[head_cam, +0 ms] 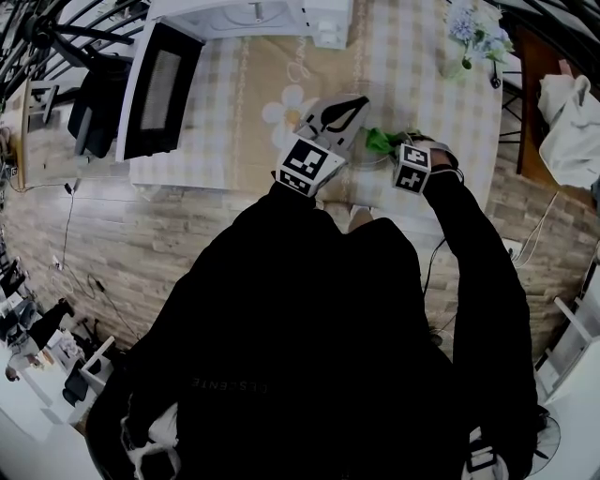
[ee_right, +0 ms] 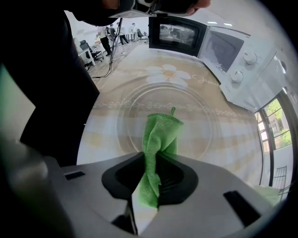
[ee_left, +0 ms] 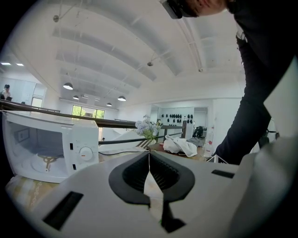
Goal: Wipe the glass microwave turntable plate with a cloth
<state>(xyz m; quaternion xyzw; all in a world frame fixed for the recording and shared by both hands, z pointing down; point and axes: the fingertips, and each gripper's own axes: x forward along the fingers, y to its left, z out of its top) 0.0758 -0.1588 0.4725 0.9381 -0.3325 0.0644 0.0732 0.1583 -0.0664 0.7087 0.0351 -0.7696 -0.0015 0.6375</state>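
The clear glass turntable plate (ee_right: 201, 122) shows as faint rings over the checked tablecloth, and in the head view it is a faint disc (head_cam: 382, 101) between the two grippers. My left gripper (head_cam: 343, 112) is shut on the plate's rim. In the left gripper view that rim is a thin line, edge-on, between the closed jaws (ee_left: 149, 160). My right gripper (ee_right: 150, 186) is shut on a green cloth (ee_right: 160, 135), which hangs forward onto the plate's face. The cloth (head_cam: 380, 141) sits just left of the right gripper's marker cube.
A white microwave (head_cam: 239, 17) stands at the table's far side with its door (head_cam: 159, 89) swung open, and its cavity (ee_left: 44, 155) holds no plate. A vase of pale flowers (head_cam: 473, 33) is at the far right corner. The table's near edge (head_cam: 187, 178) runs beside me.
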